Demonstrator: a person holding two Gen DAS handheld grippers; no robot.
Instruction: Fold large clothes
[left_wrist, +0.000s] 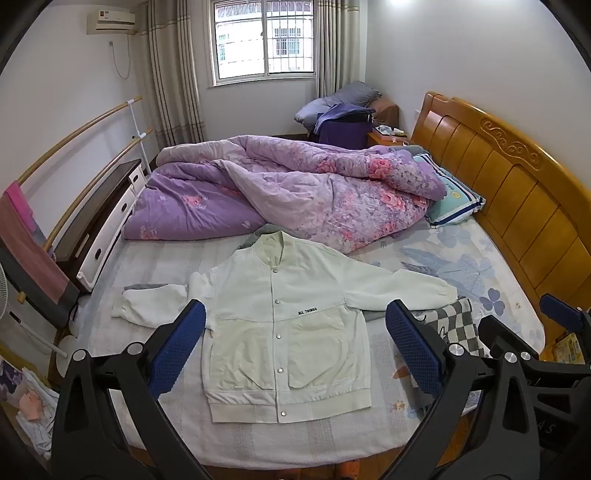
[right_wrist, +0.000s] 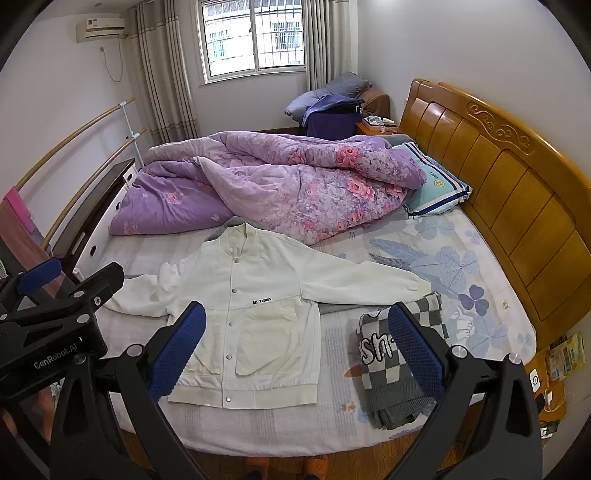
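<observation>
A white button-up jacket (left_wrist: 280, 325) lies flat and face up on the bed, collar toward the quilt, both sleeves spread out sideways; it also shows in the right wrist view (right_wrist: 251, 317). My left gripper (left_wrist: 295, 347) is open and empty, held above the jacket's lower half. My right gripper (right_wrist: 297, 347) is open and empty, held above the jacket's right side and the bed sheet. The right gripper's body also shows at the right edge of the left wrist view (left_wrist: 535, 354).
A folded grey checkered garment (right_wrist: 399, 362) lies on the sheet right of the jacket. A crumpled purple floral quilt (left_wrist: 295, 188) fills the far half of the bed. A pillow (left_wrist: 454, 199) rests by the wooden headboard (left_wrist: 517, 192). A dresser (left_wrist: 99, 229) stands left.
</observation>
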